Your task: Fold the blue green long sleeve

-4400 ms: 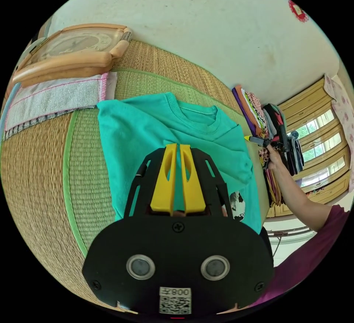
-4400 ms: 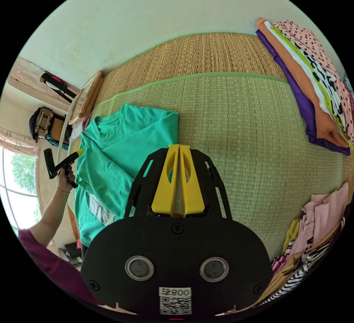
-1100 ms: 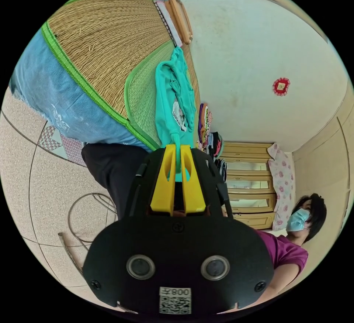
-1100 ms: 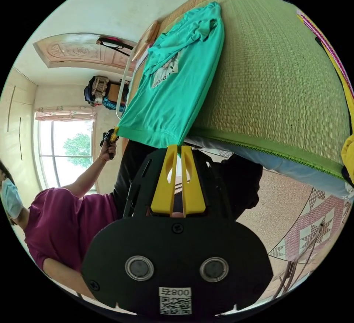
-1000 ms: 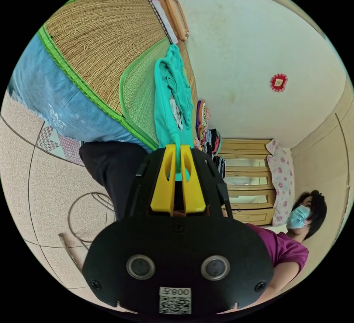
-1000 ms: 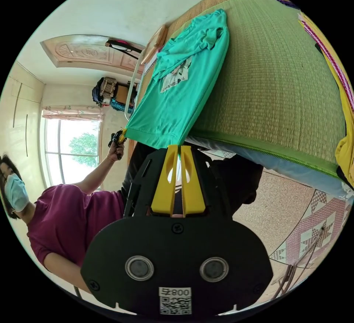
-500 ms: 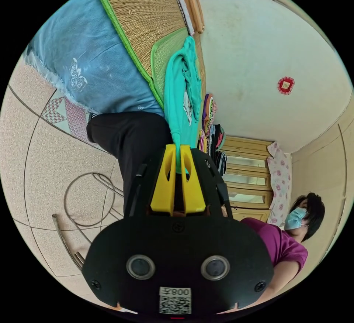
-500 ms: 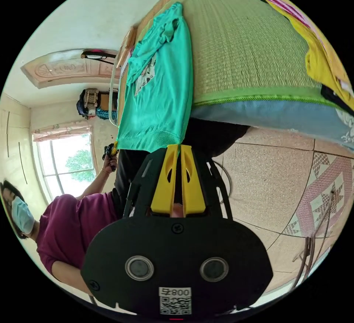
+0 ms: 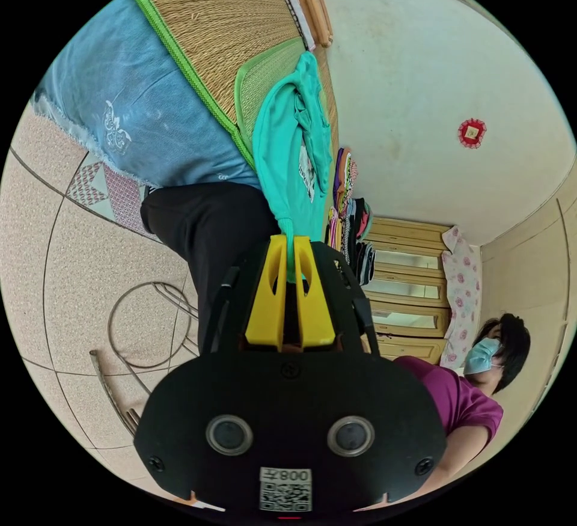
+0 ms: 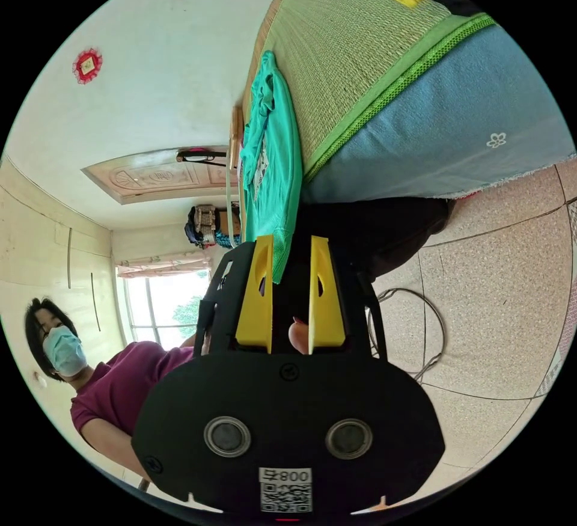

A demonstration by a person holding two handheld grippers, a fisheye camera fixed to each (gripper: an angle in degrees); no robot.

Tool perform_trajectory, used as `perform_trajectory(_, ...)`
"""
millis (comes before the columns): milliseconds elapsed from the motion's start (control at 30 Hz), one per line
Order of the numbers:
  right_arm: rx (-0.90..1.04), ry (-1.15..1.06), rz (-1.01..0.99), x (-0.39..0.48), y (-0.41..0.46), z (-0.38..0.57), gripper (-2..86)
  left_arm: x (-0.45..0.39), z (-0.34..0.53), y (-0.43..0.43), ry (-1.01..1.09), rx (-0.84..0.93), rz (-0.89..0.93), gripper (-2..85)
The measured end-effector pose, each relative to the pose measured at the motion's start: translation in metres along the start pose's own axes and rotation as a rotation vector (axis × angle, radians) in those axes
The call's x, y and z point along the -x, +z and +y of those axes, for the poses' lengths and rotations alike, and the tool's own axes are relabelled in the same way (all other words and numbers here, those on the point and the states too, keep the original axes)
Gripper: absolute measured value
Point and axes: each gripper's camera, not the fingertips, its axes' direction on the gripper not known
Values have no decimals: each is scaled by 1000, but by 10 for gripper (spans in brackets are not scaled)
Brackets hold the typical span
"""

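Blue green long sleeve (image 9: pixel 282 147), limp knit folds

Bright daylight from window (image 10: pixel 165 300), sharp focus, strong fisheye edge warping

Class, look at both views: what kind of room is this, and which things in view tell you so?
Most likely a bedroom in a home. A bed covered by a woven straw mat holds the teal shirt, folded clothes are stacked on it, and a wooden wardrobe stands by the wall.
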Motion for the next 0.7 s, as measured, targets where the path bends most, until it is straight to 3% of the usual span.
perform_trajectory(300,30,1,-7,-1,9,-2,38,-12,23,-5,-11,-16,26,17)
perform_trajectory(700,83,-173,-48,52,-43,19,9,-53,64,-35,88,-28,131,18)
